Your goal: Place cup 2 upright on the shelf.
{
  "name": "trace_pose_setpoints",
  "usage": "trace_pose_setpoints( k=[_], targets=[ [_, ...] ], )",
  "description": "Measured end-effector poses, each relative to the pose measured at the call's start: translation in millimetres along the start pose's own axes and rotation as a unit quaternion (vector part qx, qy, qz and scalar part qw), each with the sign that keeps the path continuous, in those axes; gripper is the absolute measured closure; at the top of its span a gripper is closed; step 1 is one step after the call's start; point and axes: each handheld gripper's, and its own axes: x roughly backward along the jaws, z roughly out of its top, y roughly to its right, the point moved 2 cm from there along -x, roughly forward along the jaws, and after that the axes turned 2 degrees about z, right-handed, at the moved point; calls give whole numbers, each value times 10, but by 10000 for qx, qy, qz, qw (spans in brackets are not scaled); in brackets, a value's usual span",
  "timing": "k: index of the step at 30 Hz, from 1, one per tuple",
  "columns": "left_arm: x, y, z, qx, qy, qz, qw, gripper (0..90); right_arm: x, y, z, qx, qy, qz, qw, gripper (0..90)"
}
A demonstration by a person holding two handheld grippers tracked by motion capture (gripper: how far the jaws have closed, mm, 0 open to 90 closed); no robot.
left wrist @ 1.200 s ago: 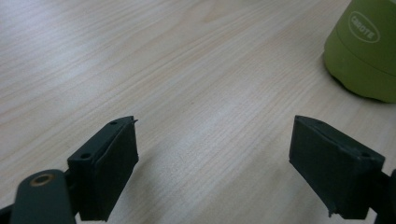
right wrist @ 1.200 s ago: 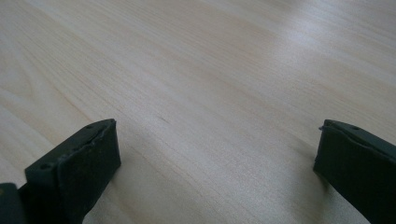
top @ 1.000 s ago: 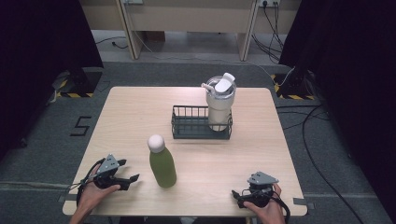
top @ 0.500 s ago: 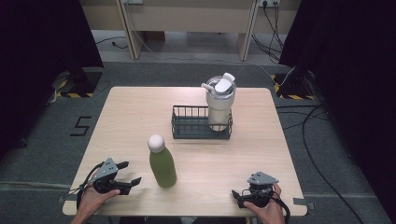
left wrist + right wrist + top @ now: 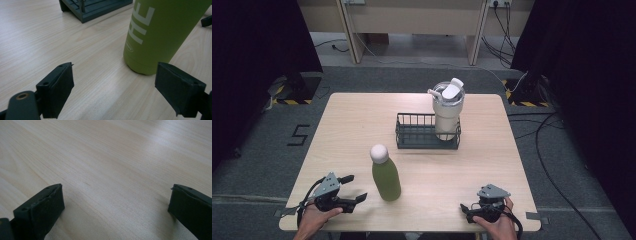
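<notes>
Nothing is gripped yet: the left tongs (image 5: 354, 189) are spreading wide toward the green bottle (image 5: 386, 174) at their three o'clock, while the right tongs (image 5: 466, 210) are resting spread on the surface (image 5: 362, 120).

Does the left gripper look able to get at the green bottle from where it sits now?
Probably yes. The left gripper is open, the green bottle stands upright just beyond its jaws, and bare table lies between them.

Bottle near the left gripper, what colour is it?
Green bottle with a white cap, clearest in the high view.
</notes>
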Motion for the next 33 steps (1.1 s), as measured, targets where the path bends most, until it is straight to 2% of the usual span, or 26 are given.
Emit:
trace_pose_setpoints(
  k=[3,6,19,27,33],
  targets=[
    [-8,27,14,54,69,-71,9999,150,0,0,0,-3,5,1,10000,4],
    [-16,76,32,191,185,-269,9993,150,0,0,-1,-7,8,2,10000,4],
    [-53,172,60,133,255,-397,9988,150,-1,0,-1,-8,11,-4,10000,4],
    [-131,277,103,31,371,-523,9979,150,0,-1,-1,-10,13,-2,10000,4],
    [-178,320,122,-76,384,-527,9978,150,0,-1,-2,-11,17,-10,10000,4]
  ],
)
